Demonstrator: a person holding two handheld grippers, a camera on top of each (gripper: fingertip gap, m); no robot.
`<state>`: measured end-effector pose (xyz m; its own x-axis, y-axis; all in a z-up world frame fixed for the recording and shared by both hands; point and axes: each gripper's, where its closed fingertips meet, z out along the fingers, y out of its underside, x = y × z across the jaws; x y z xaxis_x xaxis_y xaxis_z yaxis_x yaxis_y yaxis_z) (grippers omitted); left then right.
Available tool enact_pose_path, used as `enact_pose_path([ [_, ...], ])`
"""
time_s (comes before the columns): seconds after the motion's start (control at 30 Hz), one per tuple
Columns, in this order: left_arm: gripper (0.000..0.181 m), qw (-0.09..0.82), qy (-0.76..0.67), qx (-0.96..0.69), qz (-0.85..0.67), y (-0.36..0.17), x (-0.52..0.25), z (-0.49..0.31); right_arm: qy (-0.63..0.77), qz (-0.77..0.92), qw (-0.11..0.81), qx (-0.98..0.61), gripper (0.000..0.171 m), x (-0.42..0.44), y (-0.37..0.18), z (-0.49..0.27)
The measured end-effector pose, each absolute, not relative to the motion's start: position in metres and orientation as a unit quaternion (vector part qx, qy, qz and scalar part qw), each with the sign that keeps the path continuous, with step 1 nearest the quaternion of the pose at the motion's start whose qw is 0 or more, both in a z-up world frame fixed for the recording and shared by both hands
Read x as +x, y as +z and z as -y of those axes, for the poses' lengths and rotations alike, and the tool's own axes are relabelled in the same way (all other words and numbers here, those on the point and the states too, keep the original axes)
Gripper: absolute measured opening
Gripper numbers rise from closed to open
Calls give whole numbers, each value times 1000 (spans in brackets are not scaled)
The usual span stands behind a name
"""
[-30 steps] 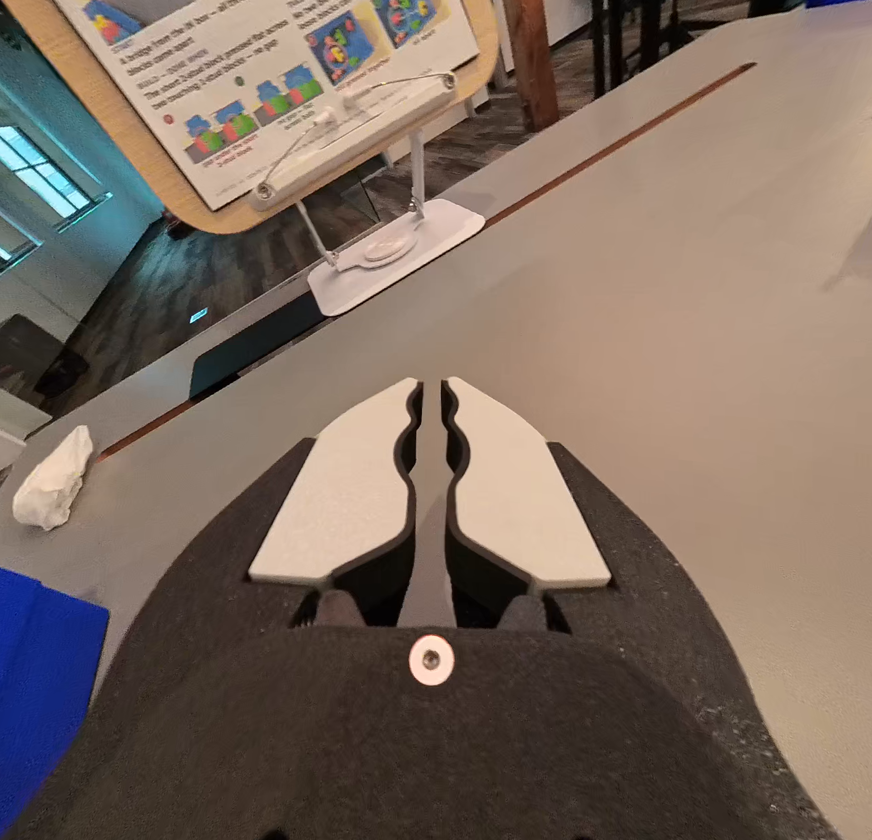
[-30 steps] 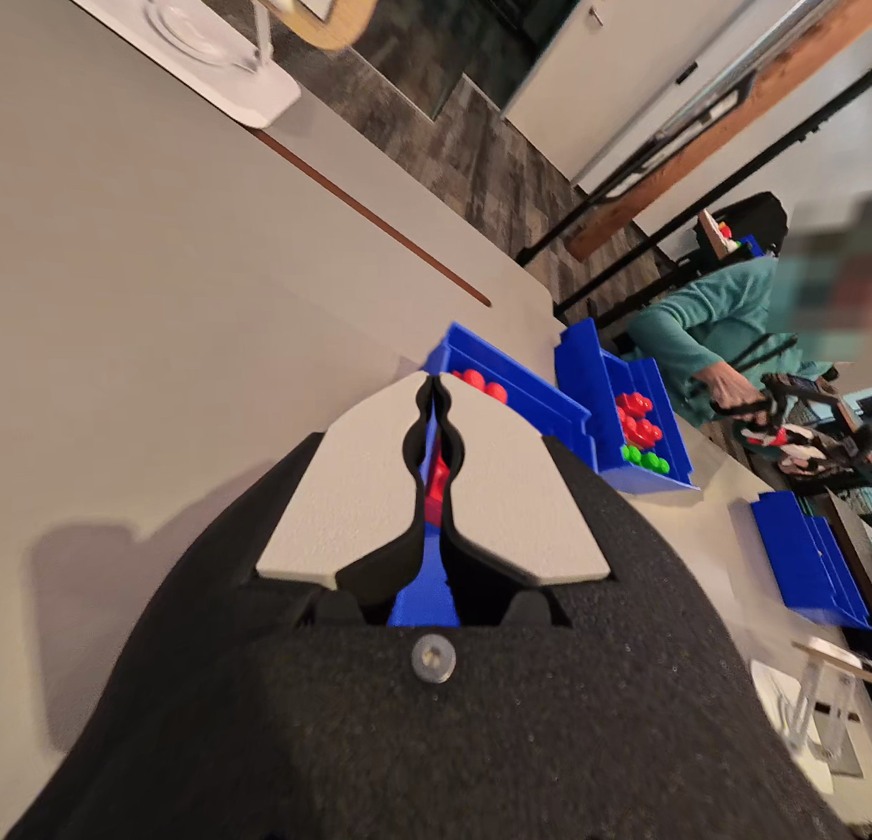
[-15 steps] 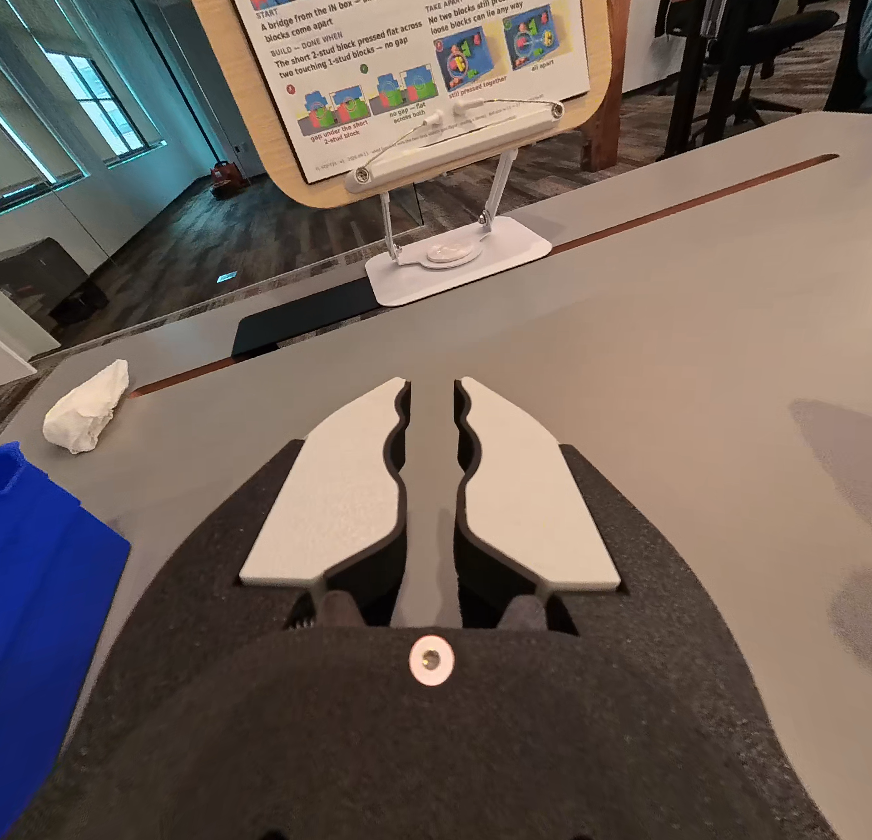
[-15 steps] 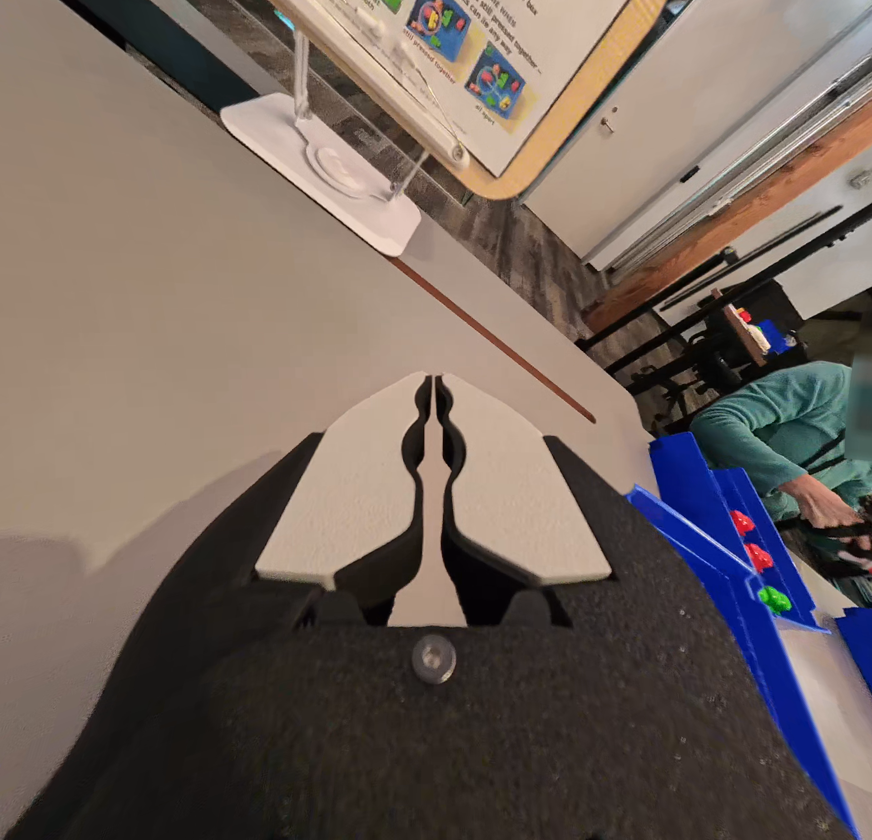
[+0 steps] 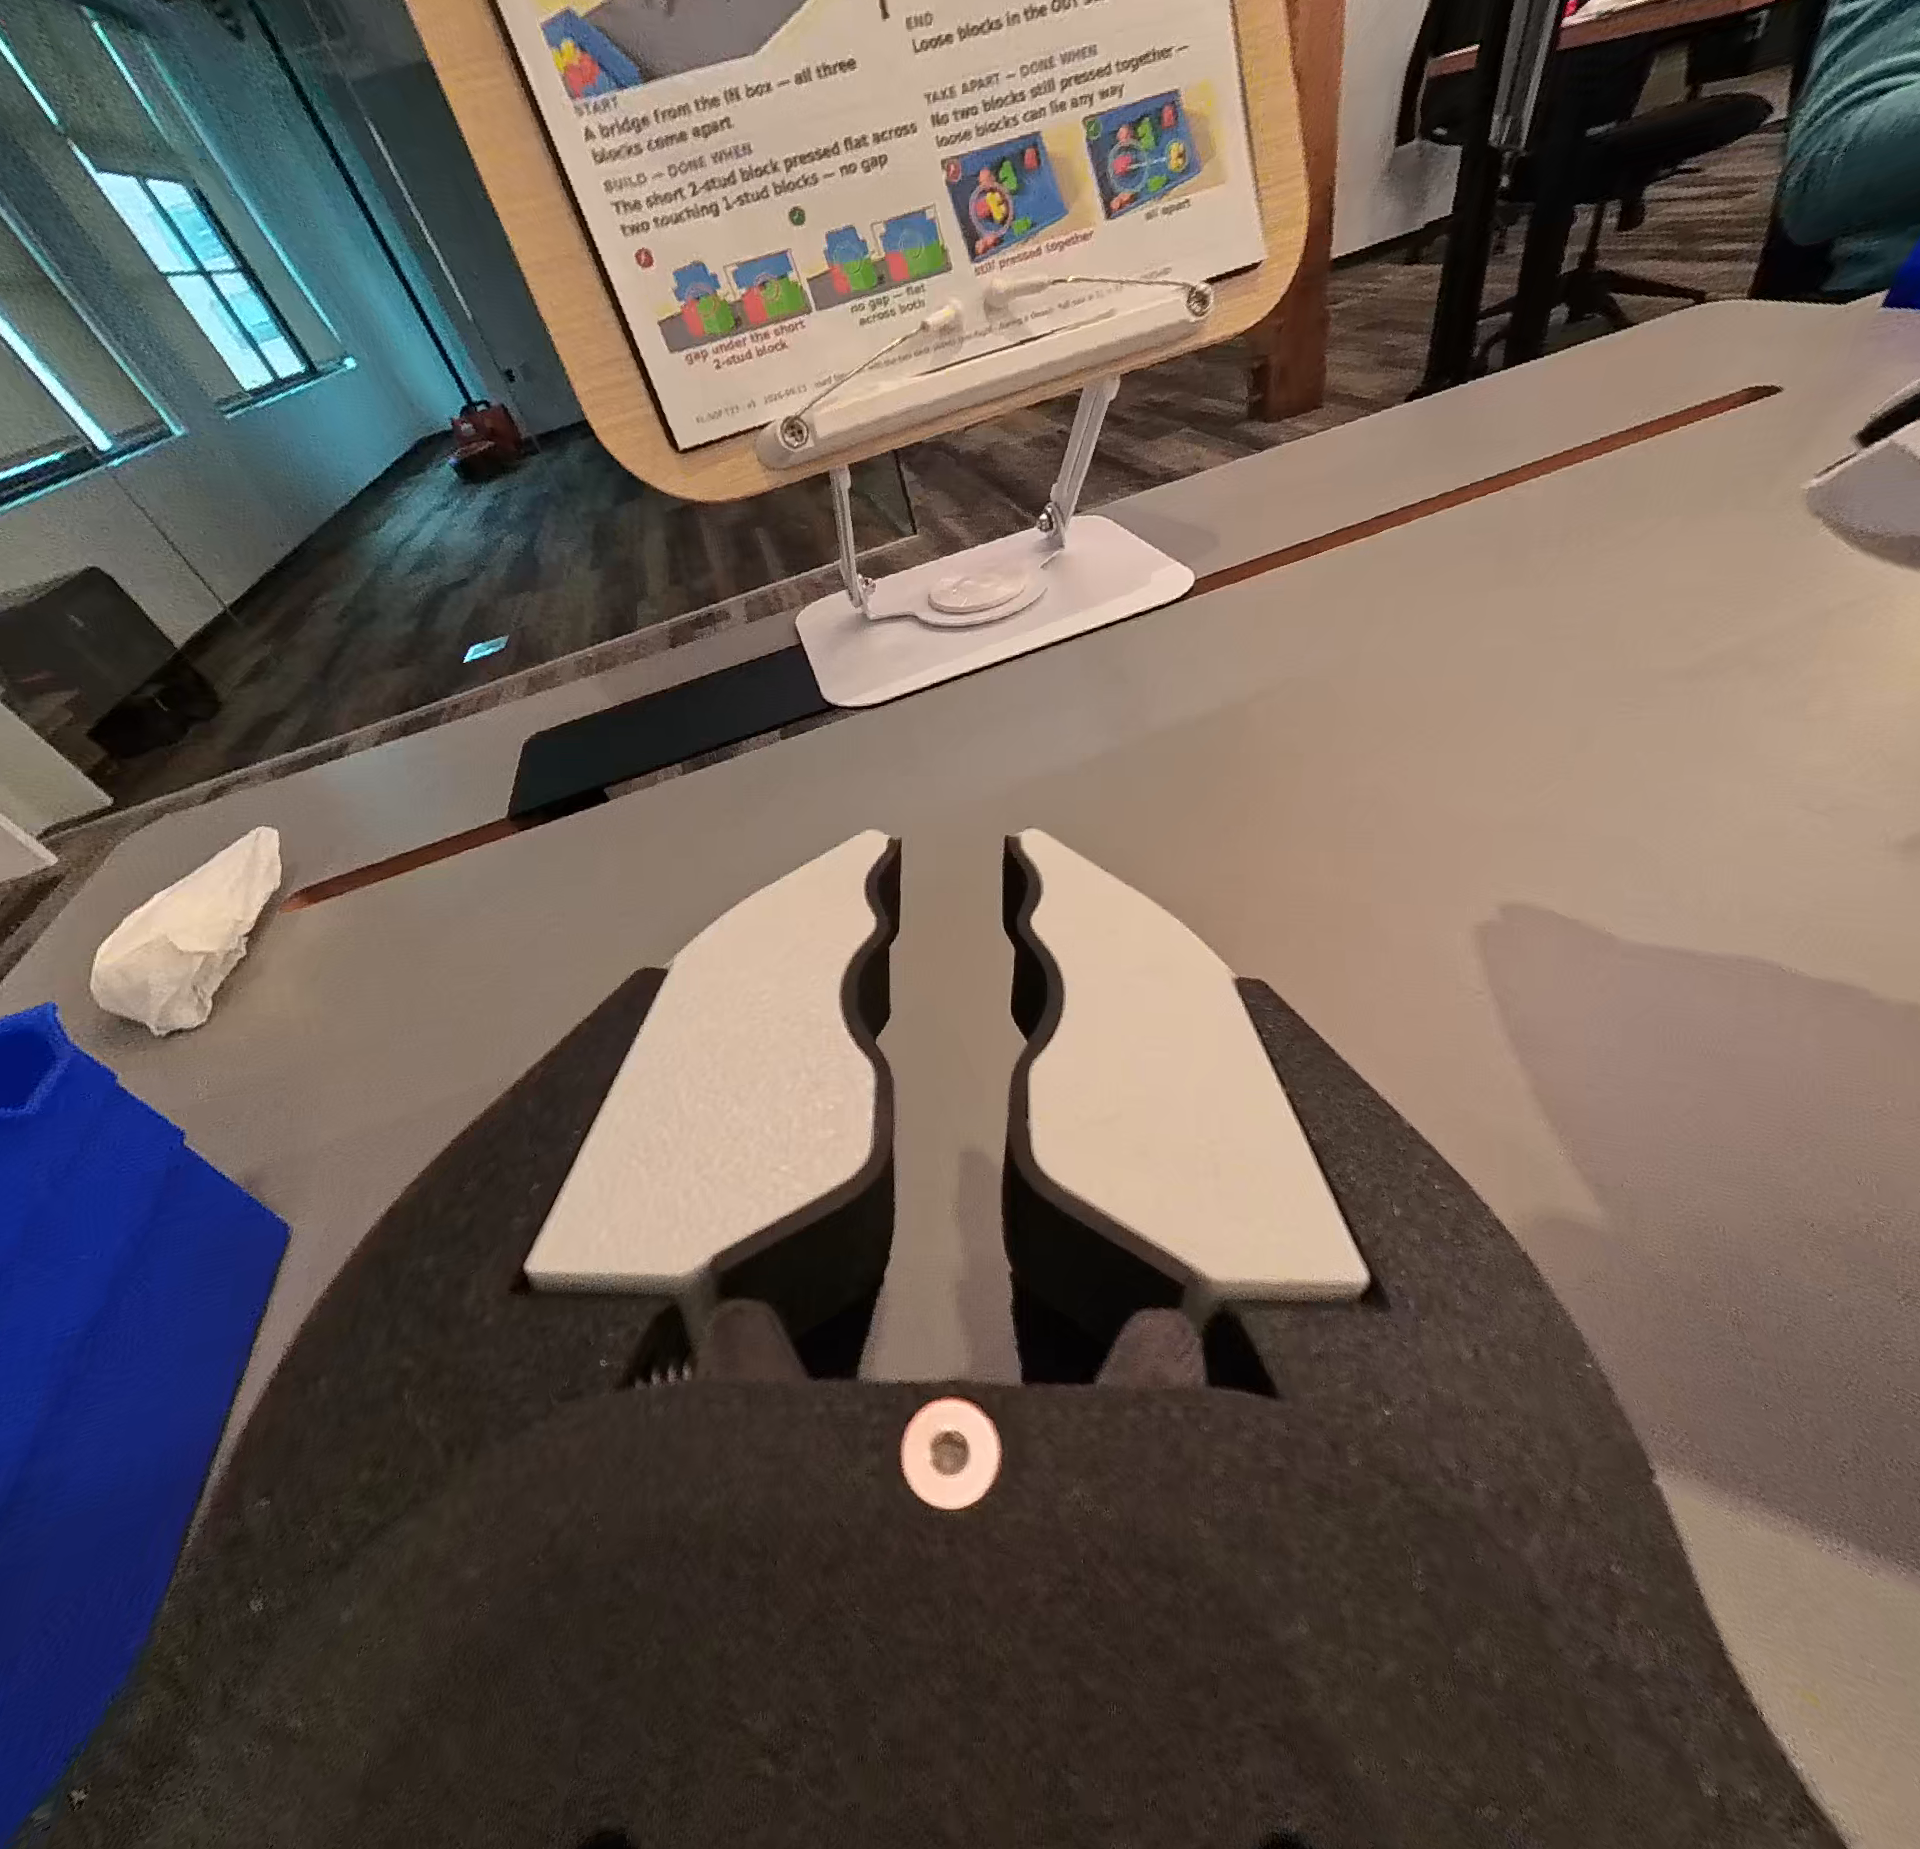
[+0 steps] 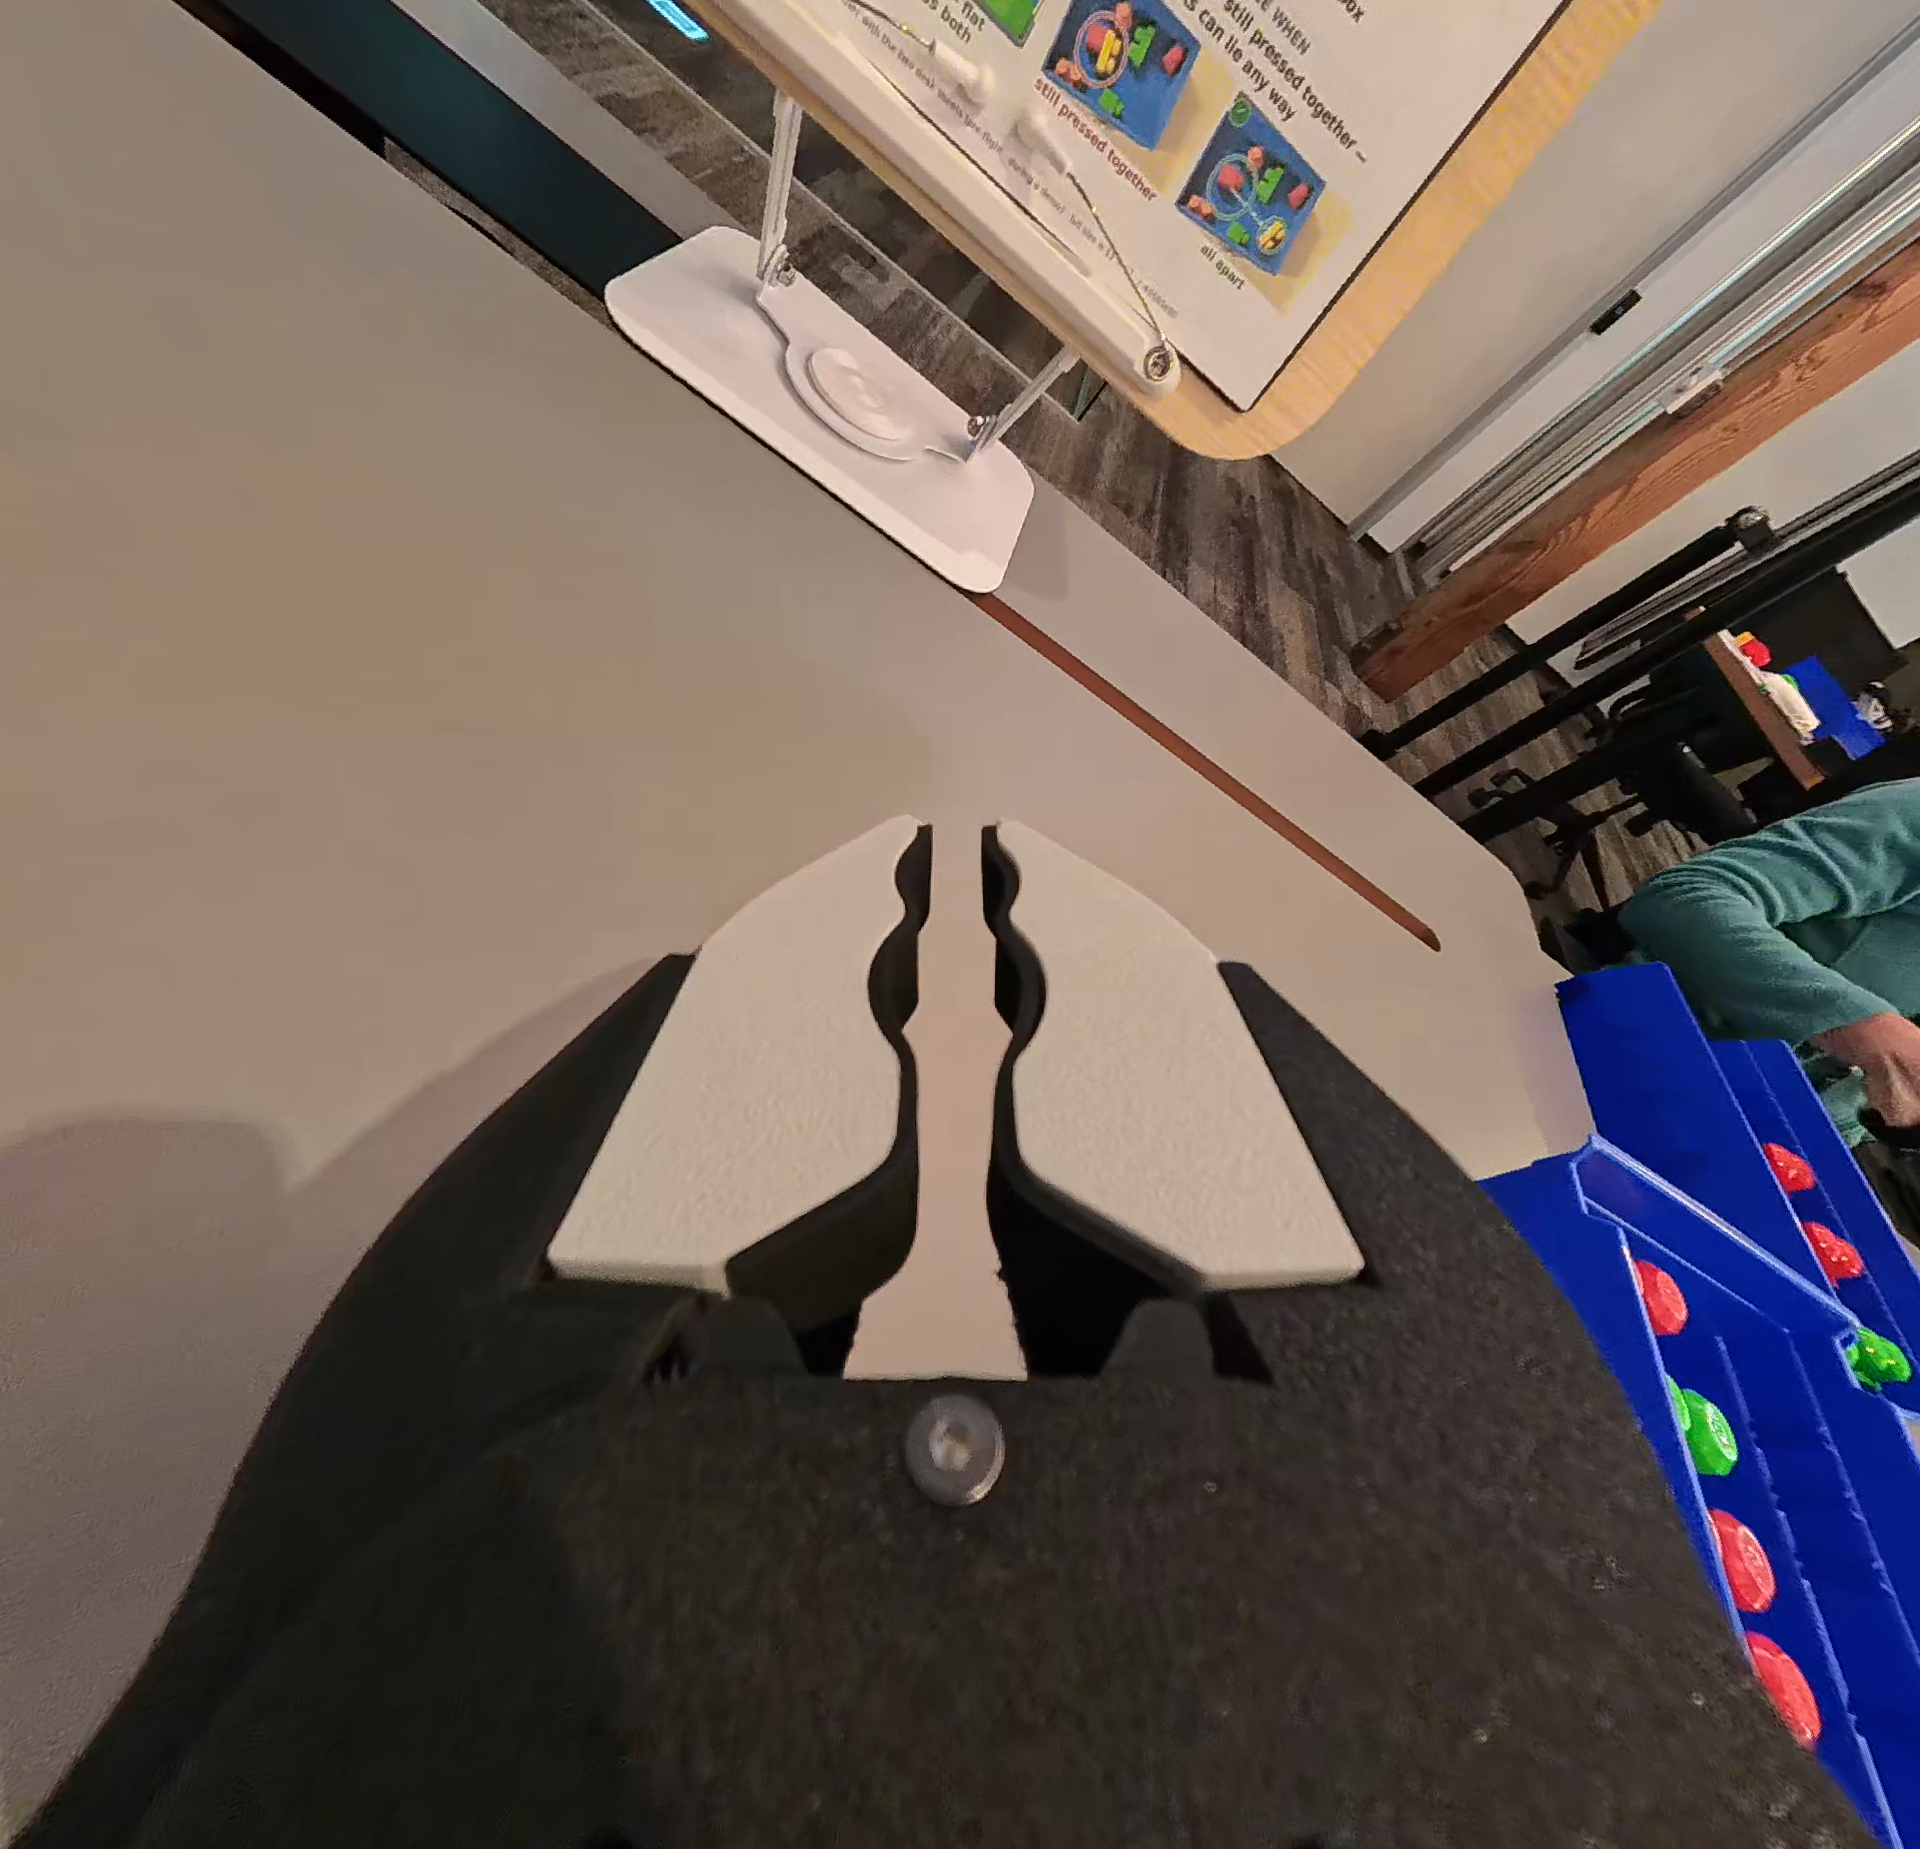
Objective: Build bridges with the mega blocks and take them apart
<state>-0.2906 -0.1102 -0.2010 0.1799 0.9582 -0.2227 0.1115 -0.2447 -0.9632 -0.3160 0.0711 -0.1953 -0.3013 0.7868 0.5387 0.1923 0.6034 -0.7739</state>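
We hold both grippers, left (image 5: 951,843) and right (image 6: 956,825), empty over the bare table (image 5: 1455,760), fingers slightly parted, probably ready to fetch blocks (image 6: 1704,1433) from the bin (image 6: 1652,1238).

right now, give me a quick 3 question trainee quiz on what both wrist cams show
1. True or false: the left gripper holds a block.
2. What white thing lies on the table near the blue bin in the left view?
3. In the right view, the bins with red and green blocks lie: A) left of the right gripper, B) right of it, C) between its fingers.

Key: 1 false; 2 crumpled tissue; 3 B.
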Motion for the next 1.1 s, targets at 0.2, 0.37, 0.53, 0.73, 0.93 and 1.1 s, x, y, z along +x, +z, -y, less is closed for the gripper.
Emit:
enact_pose_path([
  [0.2,15,533,388,-643,390,-193,-238,83,361,753,446,-322,11,-311,-197,-65],
  [0.37,15,535,374,-649,390,-180,-168,116,467,749,369,-292,17,-302,-196,-32],
  [0.53,18,496,410,-619,450,-180,-110,208,484,793,287,-234,20,-281,-203,16],
  [0.73,48,391,433,-578,571,-191,-74,352,502,809,252,-174,20,-253,-211,51],
  [0.93,49,370,352,-607,609,-199,-108,408,523,804,220,-178,19,-253,-230,59],
  [1.1,53,343,232,-615,671,-232,-161,411,531,800,201,-195,19,-258,-245,55],
])
